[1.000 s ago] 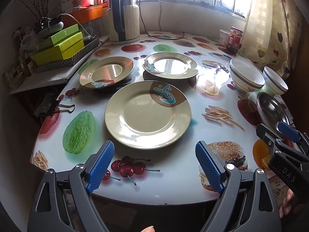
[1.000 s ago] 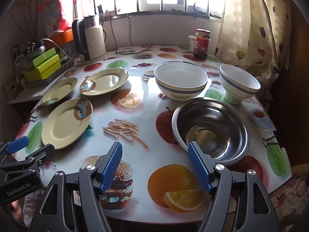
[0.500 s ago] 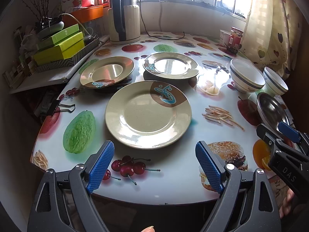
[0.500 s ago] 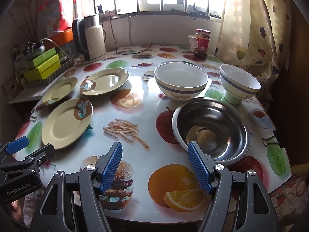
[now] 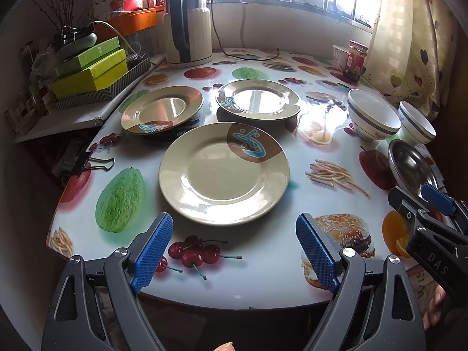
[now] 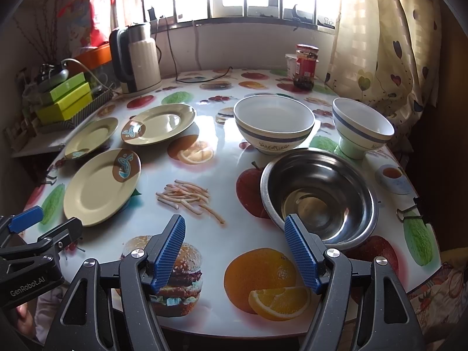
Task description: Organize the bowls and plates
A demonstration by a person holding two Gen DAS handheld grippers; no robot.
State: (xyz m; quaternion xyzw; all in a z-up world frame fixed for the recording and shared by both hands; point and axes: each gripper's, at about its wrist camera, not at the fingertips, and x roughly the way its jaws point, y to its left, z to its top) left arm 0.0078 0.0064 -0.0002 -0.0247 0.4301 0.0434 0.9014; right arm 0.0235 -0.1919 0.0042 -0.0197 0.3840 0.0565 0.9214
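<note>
Left wrist cam: nothing shifted vs a sec ago; my left gripper (image 5: 231,248) hung apart, empty, near the big plate (image 5: 223,172). Right wrist cam: same, right gripper (image 6: 235,254) apart, empty, by the steel bowl (image 6: 318,199). Sorting hadn't started, I judged.

The right gripper (image 6: 234,251) hangs over the near edge of the table (image 6: 228,158), jaws wide apart with nothing between them — its right pad just at the near rim of the steel bowl (image 6: 318,196). Beyond the steel bowl stand a wide white bowl (image 6: 273,127) and, right of that, a smaller footed bowl (image 6: 362,128). Well left of the steel bowl lie three plates (image 6: 102,187) — the left gripper (image 6: 32,234) shows at the picture's left edge.
</note>
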